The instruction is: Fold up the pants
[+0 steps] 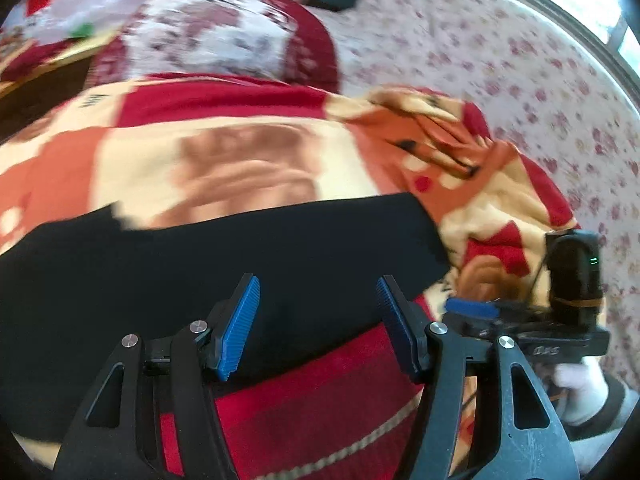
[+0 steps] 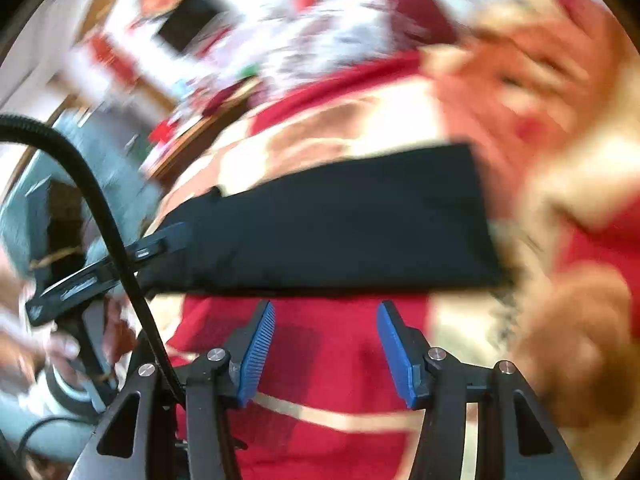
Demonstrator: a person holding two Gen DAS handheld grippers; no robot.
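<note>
A pair of black pants lies as a long folded band on a bed covered by a red, cream and orange patterned blanket. Its long axis runs left to right across both wrist views.

In the left wrist view, the left gripper hangs directly over the band, tilted downward. Its blue-padded fingers are spread apart, and nothing sits between them; the black cloth shows through the gap, but whether the pads touch it cannot be told. The band's squared right end lies just up and to the right of these fingers.

In the right wrist view, the right gripper also points downward, its fingers spread and empty. Red blanket shows between them, and the near long edge of the pants lies just ahead of the tips. The left gripper appears at the band's left end in this view.

So the left hand looks nearer the cloth, and the right one stands just short of the near edge. Both views are motion-blurred. The pants already look narrowed lengthwise, so a fold end over end likely remains.
</note>
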